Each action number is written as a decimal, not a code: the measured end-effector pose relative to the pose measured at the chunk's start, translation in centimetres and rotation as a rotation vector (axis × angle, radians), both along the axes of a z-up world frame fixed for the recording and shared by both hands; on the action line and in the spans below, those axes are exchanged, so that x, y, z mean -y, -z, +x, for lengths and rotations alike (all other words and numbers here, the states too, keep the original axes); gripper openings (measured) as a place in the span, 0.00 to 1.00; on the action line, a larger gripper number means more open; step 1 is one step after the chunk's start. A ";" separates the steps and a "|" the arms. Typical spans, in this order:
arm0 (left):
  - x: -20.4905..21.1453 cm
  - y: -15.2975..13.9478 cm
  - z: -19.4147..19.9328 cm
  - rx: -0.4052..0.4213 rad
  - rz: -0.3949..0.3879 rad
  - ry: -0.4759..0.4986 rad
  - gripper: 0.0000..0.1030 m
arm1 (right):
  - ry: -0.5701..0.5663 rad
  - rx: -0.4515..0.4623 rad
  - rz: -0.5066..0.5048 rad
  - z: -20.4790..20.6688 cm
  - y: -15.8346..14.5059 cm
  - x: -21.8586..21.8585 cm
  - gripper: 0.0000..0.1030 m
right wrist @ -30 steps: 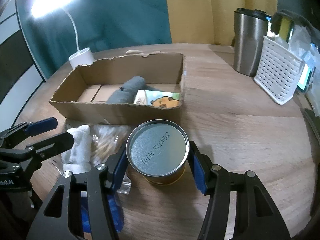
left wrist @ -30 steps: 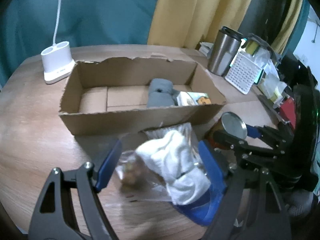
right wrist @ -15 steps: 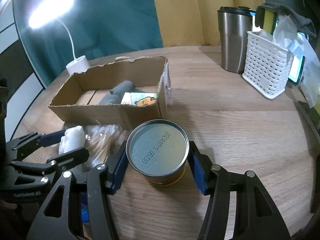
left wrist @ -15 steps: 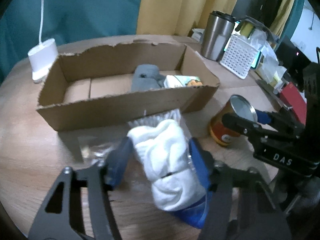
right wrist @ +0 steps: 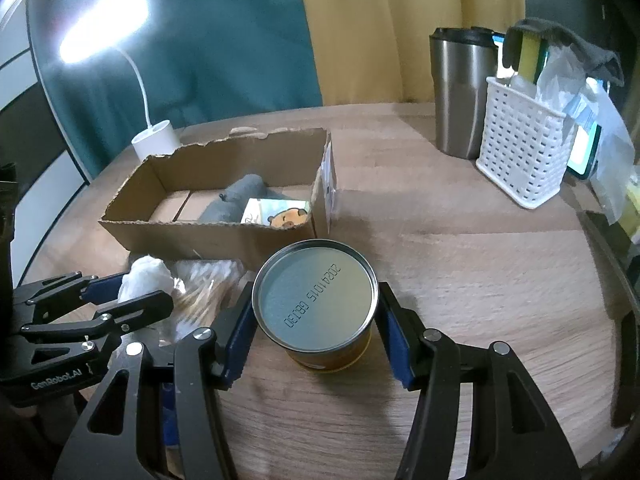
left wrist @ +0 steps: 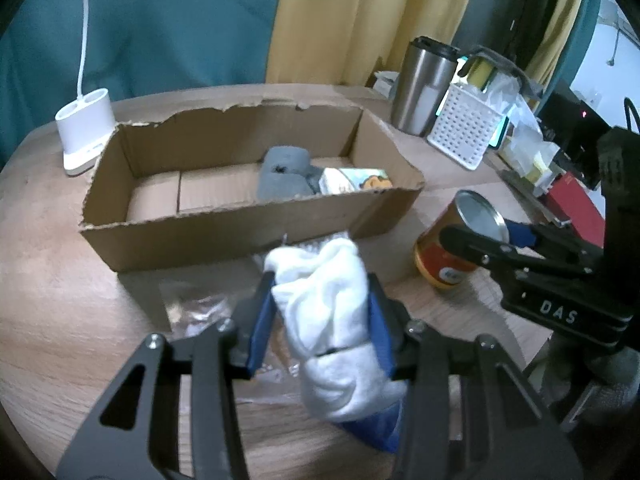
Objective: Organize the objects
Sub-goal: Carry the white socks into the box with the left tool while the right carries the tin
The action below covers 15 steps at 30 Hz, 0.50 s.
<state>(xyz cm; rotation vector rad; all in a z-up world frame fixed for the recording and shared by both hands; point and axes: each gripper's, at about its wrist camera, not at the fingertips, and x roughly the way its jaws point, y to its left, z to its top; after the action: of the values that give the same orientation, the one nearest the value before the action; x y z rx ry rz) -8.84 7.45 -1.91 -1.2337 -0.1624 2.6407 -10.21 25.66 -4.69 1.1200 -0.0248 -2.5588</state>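
Closing since a second ago, the left gripper (left wrist: 320, 316) jaws now clamp the white rolled sock (left wrist: 328, 320) near the torn cardboard box (left wrist: 240, 232); the right gripper (right wrist: 316, 332) jaws straddle the orange metal can (right wrist: 316, 312) on the counter (right wrist: 480, 280), contact unclear. Soft fabric may slip loose.

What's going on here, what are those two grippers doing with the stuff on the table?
A person is tidying items into a cardboard box on a wooden table. The left gripper is closed on a bundle of white socks, held in front of the box. The right gripper brackets a tin can, blue pads at its sides, just right of the box. A grey sock roll and a small picture card already lie inside it.
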 end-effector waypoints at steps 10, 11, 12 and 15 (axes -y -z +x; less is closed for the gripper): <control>1.1 -0.9 0.2 -0.031 0.028 0.000 0.42 | 0.011 -0.027 0.031 0.4 -1.6 0.4 0.58; 1.3 -1.1 0.2 -0.036 0.029 0.001 0.42 | 0.012 -0.028 0.032 0.4 -1.7 0.5 0.58; 1.4 -1.2 0.3 -0.040 0.030 0.000 0.42 | 0.013 -0.031 0.032 0.4 -1.8 0.5 0.58; 1.8 -1.9 0.4 -0.057 0.034 -0.004 0.42 | 0.013 -0.039 0.036 0.5 -2.2 0.7 0.58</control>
<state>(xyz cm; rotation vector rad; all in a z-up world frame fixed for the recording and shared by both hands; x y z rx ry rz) -8.46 5.60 -0.06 -1.1471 -0.1996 2.6614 -9.69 24.96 -2.45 1.0855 0.0247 -2.6017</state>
